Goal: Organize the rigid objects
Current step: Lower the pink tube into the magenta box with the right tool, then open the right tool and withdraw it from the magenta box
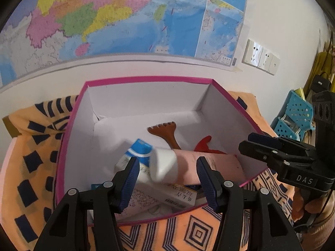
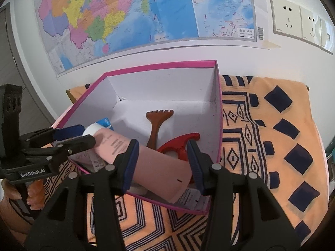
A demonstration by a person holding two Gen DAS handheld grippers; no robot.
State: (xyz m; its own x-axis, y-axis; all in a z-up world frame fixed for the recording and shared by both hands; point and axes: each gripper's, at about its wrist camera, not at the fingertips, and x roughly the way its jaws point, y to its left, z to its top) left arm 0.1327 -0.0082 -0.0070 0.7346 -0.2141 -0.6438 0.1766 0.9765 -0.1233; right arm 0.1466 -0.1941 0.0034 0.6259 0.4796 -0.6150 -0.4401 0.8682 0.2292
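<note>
Both tools hover over the near edge of the pink-rimmed box (image 2: 217,104), and the step in hand looks like dropping items into it. The pink tube (image 2: 146,163) lies slanted across the near corner, its white cap (image 1: 163,165) toward the left. Its cap looks blurred in the left wrist view, so it may be falling or just let go.

The right tool (image 2: 163,165) is spread wide; the tube's flat end sits between its fingers, but whether a pad touches it I cannot tell. The left tool (image 1: 167,177) is also spread, with the cap end between its fingers and gaps showing on both sides, so it pinches nothing.

Under the tube lie a blue-and-white carton (image 1: 140,148) and other printed packets. Further in, a brown wooden comb-like massager (image 2: 157,123) and a red plastic piece (image 2: 178,144) rest on the box floor.

Next, I judge, both tools should lift clear and go for whatever remains on the orange patterned cloth (image 2: 272,146). A map (image 2: 125,10) hangs behind.
</note>
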